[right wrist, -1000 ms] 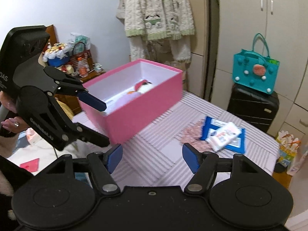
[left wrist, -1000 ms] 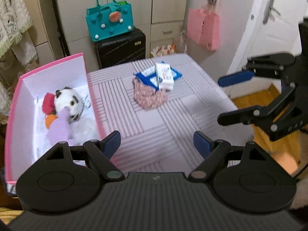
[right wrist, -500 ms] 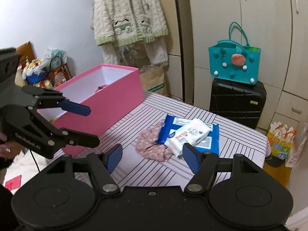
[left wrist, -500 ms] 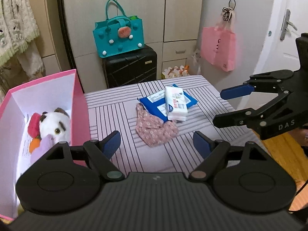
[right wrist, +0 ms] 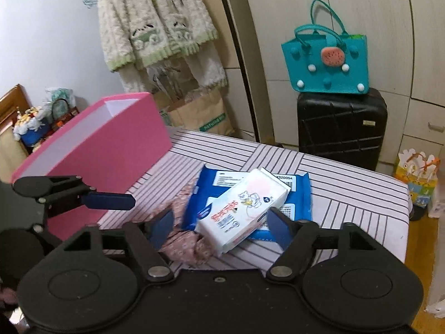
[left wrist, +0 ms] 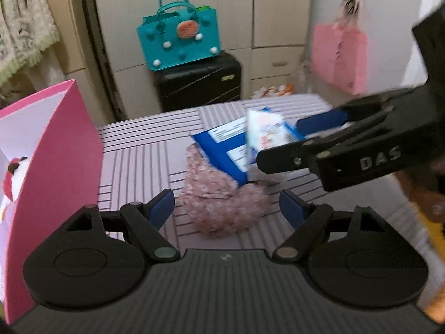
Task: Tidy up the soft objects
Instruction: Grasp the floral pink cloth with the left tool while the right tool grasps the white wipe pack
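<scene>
A pink floral cloth (left wrist: 222,203) lies on the striped table (left wrist: 139,161), partly under a blue pack (left wrist: 222,150). A white tissue pack (left wrist: 264,136) rests on top of the blue one. My left gripper (left wrist: 226,208) is open, its blue pads either side of the cloth's near end. My right gripper (right wrist: 219,224) hovers low over the white tissue pack (right wrist: 242,208); its jaws are opening, the pack lies between them and the left pad stands apart from it. The pink box (left wrist: 55,167) at the left holds a plush toy (left wrist: 14,175).
A teal bag (right wrist: 325,61) sits on a black suitcase (right wrist: 342,128) behind the table. A pink bag (left wrist: 339,55) hangs on the right wall and a cream cardigan (right wrist: 155,25) on the left. The table's right edge (right wrist: 406,217) drops to a wooden floor.
Both grippers have come forward and down toward the pile of cloth and packs. The right gripper's jaws stand wider than before and now straddle the white pack.
</scene>
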The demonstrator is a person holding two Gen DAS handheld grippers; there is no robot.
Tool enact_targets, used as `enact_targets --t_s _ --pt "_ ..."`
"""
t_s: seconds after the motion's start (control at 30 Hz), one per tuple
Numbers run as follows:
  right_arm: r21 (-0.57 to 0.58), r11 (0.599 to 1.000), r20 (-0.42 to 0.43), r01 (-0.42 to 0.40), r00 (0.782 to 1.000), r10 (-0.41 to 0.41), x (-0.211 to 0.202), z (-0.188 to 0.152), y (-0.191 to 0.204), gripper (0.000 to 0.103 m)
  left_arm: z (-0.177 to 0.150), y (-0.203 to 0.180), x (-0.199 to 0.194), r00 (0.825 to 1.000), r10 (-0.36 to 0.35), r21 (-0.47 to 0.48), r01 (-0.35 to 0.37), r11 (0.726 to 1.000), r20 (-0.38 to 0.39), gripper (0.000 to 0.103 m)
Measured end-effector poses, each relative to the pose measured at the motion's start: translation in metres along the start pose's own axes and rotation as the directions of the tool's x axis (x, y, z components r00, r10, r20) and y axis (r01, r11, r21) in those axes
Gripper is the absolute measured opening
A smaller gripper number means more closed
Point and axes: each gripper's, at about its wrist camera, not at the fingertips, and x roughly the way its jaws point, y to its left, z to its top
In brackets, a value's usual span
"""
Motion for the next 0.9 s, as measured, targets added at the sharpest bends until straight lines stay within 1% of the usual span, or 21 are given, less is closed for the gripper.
enact_targets --t_s 0.07,0.13,0.17,0.2,0.27,0.3,0.33,0.4,0.47,0.53,0.57,0.6,0.63,0.7,0.77,0.9 --pt "-0.002 1.0 -0.01 0.003 1.0 -0.003 0.008 0.001 -0.001 0.087 -0.001 -0.002 0.006 0.999 0.03 0.004 -0.03 1.0 -0.017 0.082" --pt "-0.025 1.0 -0.01 0.003 1.0 -0.003 0.013 0.002 0.001 0.087 -0.003 -0.002 0.011 0.999 0.013 -0.005 -0.013 1.0 -0.033 0.082" --pt "-0.039 0.999 -0.008 0.003 1.0 -0.003 0.015 0.003 0.002 0.09 -0.003 -0.003 0.014 0.999 0.007 -0.005 -0.007 1.0 -0.042 0.082" --pt "-0.048 0.999 -0.009 0.002 1.0 -0.003 0.017 0.004 0.003 0.093 -0.004 -0.003 0.017 0.999 0.011 -0.002 -0.011 1.0 -0.044 0.082" --pt "-0.053 0.999 -0.016 0.009 1.0 -0.01 0.022 0.006 0.004 0.094 -0.004 -0.005 0.023 0.998 0.044 0.018 -0.043 0.999 -0.035 0.083" --pt "-0.051 0.999 -0.016 0.018 1.0 -0.018 0.025 0.007 0.004 0.094 -0.004 -0.006 0.026 0.998 0.049 0.026 -0.048 0.998 -0.031 0.084" --pt "-0.051 0.998 -0.016 0.028 0.999 -0.029 0.027 0.008 0.004 0.094 -0.004 -0.007 0.028 0.999 0.046 0.029 -0.045 0.999 -0.029 0.085" --pt "-0.04 0.998 -0.033 0.046 0.998 -0.048 0.033 0.009 0.002 0.094 -0.004 -0.006 0.032 0.999 0.012 0.019 -0.012 1.0 -0.03 0.086" --pt "-0.01 0.999 -0.048 0.046 0.998 -0.046 0.04 0.009 -0.003 0.093 -0.004 -0.004 0.037 0.999 -0.019 0.003 0.019 1.0 -0.034 0.086" --pt "-0.001 0.999 -0.048 0.042 0.998 -0.042 0.044 0.008 -0.007 0.086 -0.004 -0.001 0.04 0.999 -0.031 -0.018 0.031 0.999 -0.019 0.089" --pt "-0.012 0.999 -0.041 0.048 0.998 -0.048 0.044 0.006 -0.008 0.08 -0.005 0.0 0.04 0.999 -0.035 -0.023 0.035 0.999 -0.006 0.089" --pt "-0.04 0.997 -0.034 0.063 0.997 -0.064 0.042 0.004 -0.006 0.077 -0.005 0.001 0.041 0.999 -0.05 -0.023 0.05 0.998 0.009 0.089" --pt "-0.077 0.994 -0.03 0.077 0.996 -0.08 0.041 0.003 -0.004 0.075 -0.006 0.003 0.041 0.997 -0.077 -0.023 0.077 0.997 0.024 0.092" --pt "-0.139 0.987 -0.036 0.081 0.996 -0.087 0.038 -0.001 0.001 0.069 -0.006 0.007 0.044 0.995 -0.09 -0.041 0.092 0.995 0.038 0.094" --pt "-0.178 0.981 -0.043 0.08 0.995 -0.088 0.034 -0.003 0.003 0.067 -0.006 0.007 0.046 0.996 -0.077 -0.034 0.079 0.996 0.048 0.095" --pt "-0.151 0.986 -0.051 0.068 0.996 -0.076 0.03 -0.003 -0.002 0.066 -0.008 0.0 0.048 0.998 -0.042 0.009 0.041 0.999 0.049 0.094"
